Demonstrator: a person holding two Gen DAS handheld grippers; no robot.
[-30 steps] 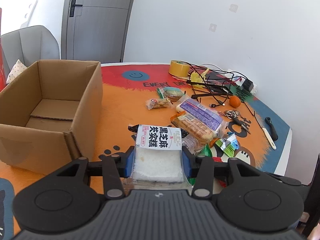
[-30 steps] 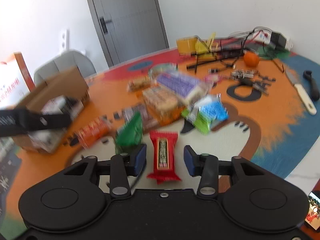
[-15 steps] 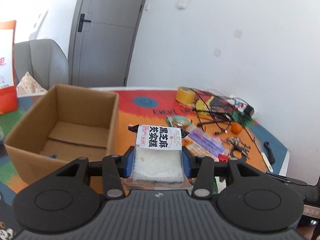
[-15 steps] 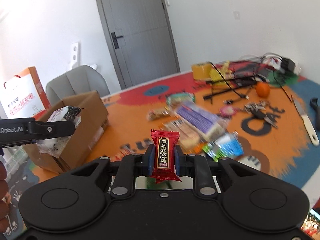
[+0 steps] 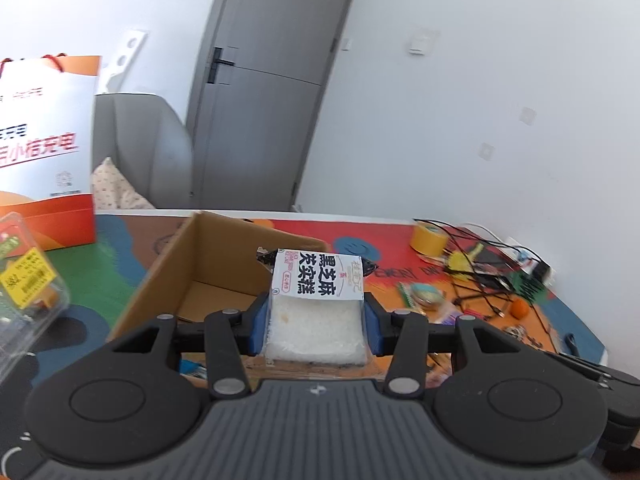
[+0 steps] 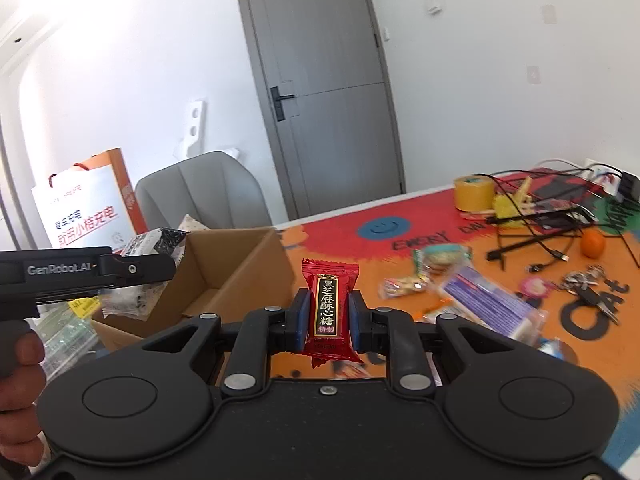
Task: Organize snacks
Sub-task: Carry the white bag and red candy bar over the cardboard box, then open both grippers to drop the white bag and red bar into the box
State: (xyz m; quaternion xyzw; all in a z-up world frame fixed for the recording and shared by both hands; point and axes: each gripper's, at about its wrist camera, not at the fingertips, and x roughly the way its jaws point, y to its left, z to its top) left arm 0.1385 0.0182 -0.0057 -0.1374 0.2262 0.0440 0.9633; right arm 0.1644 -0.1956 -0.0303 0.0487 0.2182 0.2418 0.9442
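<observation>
Cardboard box [image 5: 224,264] sitting open on the counter [image 6: 500,332], a small blue item inside, left gripper [image 5: 316,320] fingers gripping the white rice-cake packet [image 5: 316,312] above the box, right gripper [image 6: 329,316] fingers pinching the red candy [image 6: 329,312] just right of the box, loose snacks [image 6: 480,300] lying farther right.

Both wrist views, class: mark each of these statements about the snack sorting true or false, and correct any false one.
1. The left tool is shut on a white cake packet. True.
2. The right tool is empty. False: it grips a red candy.
3. The cardboard box is open at the top. True.
4. A green apple lies among the cables. False: a small orange fruit lies there.
5. The yellow tape roll sits inside the box. False: it sits on the table.
</observation>
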